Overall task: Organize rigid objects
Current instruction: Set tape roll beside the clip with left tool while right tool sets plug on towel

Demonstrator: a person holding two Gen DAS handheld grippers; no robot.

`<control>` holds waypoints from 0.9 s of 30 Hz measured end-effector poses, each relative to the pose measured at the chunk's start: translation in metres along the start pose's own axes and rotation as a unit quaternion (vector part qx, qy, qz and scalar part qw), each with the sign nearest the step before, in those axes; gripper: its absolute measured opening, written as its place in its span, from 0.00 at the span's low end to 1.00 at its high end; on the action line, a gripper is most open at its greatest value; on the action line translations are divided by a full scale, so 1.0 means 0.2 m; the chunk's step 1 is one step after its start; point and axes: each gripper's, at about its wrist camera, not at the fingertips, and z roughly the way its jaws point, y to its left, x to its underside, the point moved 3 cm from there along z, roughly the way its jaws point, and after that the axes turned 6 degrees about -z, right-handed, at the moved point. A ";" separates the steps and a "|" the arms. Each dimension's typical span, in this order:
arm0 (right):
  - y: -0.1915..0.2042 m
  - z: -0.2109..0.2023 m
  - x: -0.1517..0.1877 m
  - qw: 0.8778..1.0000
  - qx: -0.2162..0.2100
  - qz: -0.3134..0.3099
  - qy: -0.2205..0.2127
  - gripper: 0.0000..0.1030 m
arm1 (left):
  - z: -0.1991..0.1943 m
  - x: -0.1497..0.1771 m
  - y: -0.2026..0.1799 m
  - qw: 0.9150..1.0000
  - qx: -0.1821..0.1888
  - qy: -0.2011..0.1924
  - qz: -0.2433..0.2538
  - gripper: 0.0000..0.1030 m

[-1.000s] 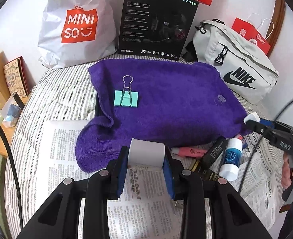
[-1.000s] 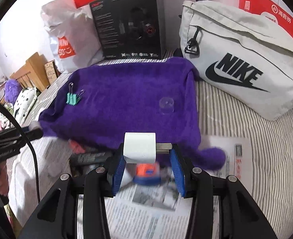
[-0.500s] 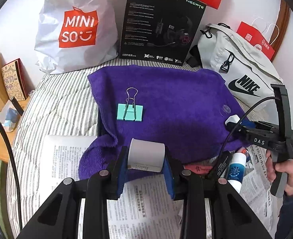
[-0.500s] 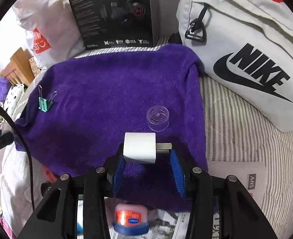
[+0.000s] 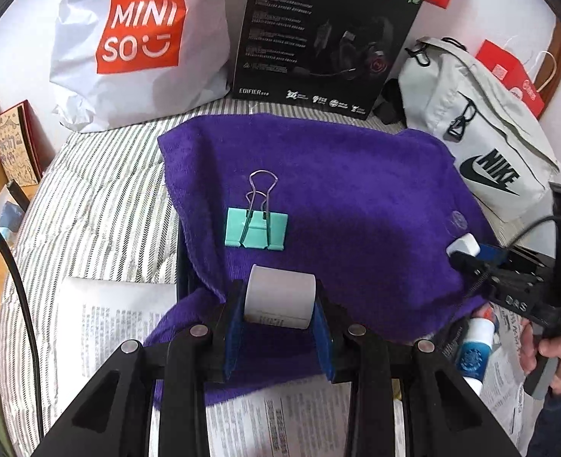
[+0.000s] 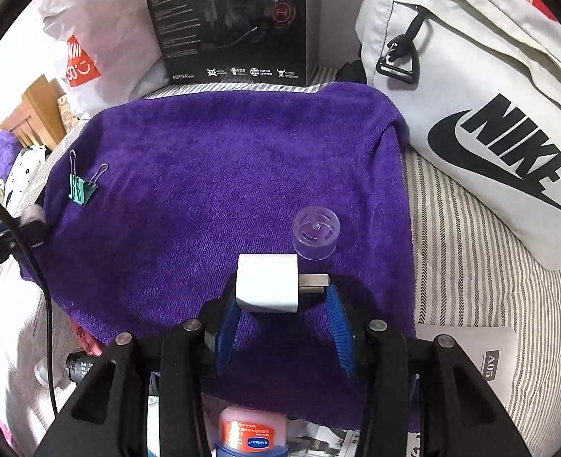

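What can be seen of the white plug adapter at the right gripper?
The white plug adapter is a small rounded cube of glossy plastic with flat metal prongs sticking sideways to the right of the picture. It sits between the right gripper's blue pads over the purple towel, just short of a clear plastic cap. The jaws have just been opening; the left pad meets its body and the prong tips reach the right pad.

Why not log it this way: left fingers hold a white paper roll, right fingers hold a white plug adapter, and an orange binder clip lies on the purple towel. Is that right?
Not quite. The binder clip is teal green, not orange, as the left wrist view shows. The rest stands: the left gripper holds the white paper roll, the right gripper the plug adapter, over the purple towel.
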 end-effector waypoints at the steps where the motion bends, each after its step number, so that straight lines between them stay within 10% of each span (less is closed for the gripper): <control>1: 0.01 0.00 0.00 1.000 -0.003 -0.001 0.001 0.45 | 0.02 0.00 0.00 1.000 0.000 0.003 0.000 0.30; 21: -0.04 -0.27 0.12 0.999 -0.014 0.022 -0.036 0.63 | 0.16 -0.04 -0.04 0.998 -0.049 -0.003 0.034 0.32; 27: -0.03 -0.37 0.23 0.999 -0.008 0.026 -0.045 0.63 | 0.18 0.02 -0.12 0.996 -0.057 -0.006 0.068 0.60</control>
